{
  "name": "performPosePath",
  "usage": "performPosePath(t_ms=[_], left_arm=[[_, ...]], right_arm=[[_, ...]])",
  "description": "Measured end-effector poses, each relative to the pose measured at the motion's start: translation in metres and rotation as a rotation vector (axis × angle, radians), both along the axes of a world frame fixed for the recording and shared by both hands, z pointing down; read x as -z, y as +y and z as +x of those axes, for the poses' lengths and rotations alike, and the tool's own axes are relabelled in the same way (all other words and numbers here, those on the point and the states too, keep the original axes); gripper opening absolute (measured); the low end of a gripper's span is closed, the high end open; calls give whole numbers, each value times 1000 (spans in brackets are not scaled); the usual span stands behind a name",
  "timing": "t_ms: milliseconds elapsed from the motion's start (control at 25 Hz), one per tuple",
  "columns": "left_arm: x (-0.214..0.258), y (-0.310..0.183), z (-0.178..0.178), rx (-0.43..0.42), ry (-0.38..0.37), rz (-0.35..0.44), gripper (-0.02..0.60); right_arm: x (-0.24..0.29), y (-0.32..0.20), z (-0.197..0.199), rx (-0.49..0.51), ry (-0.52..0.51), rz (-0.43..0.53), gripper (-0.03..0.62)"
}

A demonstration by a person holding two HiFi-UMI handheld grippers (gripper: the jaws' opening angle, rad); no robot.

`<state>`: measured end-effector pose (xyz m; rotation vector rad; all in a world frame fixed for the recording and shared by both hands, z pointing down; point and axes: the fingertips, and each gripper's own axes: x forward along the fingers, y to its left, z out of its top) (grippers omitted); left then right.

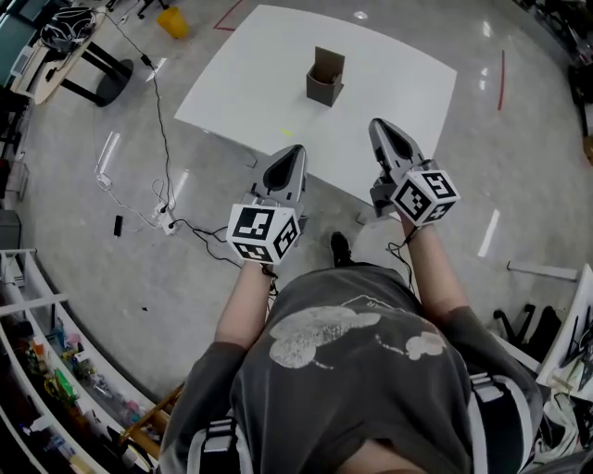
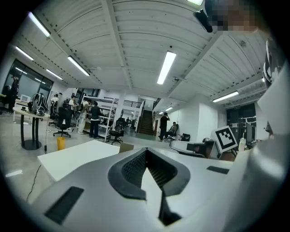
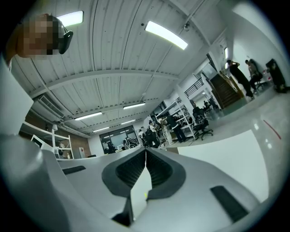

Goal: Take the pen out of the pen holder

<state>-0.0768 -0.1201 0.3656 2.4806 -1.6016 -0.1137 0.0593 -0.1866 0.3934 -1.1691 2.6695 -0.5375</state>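
Pointing level and away from the person, the left gripper (image 1: 296, 150) has its two grey jaws brought together at the tips, with nothing between them. In the left gripper view the ribbed dark pads (image 2: 133, 167) meet at a point, and only white tabletop shows through the gap behind that point. Just behind the jaws, over the person's wrist, sits its black-and-white marker cube (image 1: 262, 233).

The right gripper (image 1: 379, 124) is beside it, a little farther forward and likewise level. Its jaws are fully closed on each other and hold nothing — the right gripper view shows the two pads touching along a thin seam. Its own marker cube (image 1: 424, 194) rides at the wrist end.

Ahead of both grippers, and well apart from them, the small brown open-topped box that serves as the pen holder (image 1: 325, 77) stands upright on the white rectangular table (image 1: 398, 93). It lies roughly between the lines the two grippers point along. In the left gripper view it appears just left of the jaw tips (image 2: 126, 147). Whether a pen stands inside it cannot be made out.

Left of the left gripper, thin black cables (image 1: 167, 213) trail over the glossy grey floor (image 1: 111, 278). Beyond the table's far left corner stands a small yellow bin (image 1: 172, 20).
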Motion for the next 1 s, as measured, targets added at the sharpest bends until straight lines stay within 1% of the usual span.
performPosePath(t_ms=[320, 520, 680, 840, 1000], left_arm=[[0, -47, 4, 59, -12, -3, 8], [-1, -64, 8, 84, -15, -13, 8], [-4, -72, 3, 101, -20, -25, 8], [-9, -79, -2, 100, -17, -37, 8], [-19, -97, -10, 78, -8, -53, 8]], right_arm=[[-7, -46, -2, 65, 53, 7, 8], [-15, -58, -9, 129, 75, -1, 8], [-22, -63, -20, 159, 105, -1, 8], [-30, -69, -27, 163, 130, -18, 9], [-41, -83, -36, 155, 153, -38, 9]])
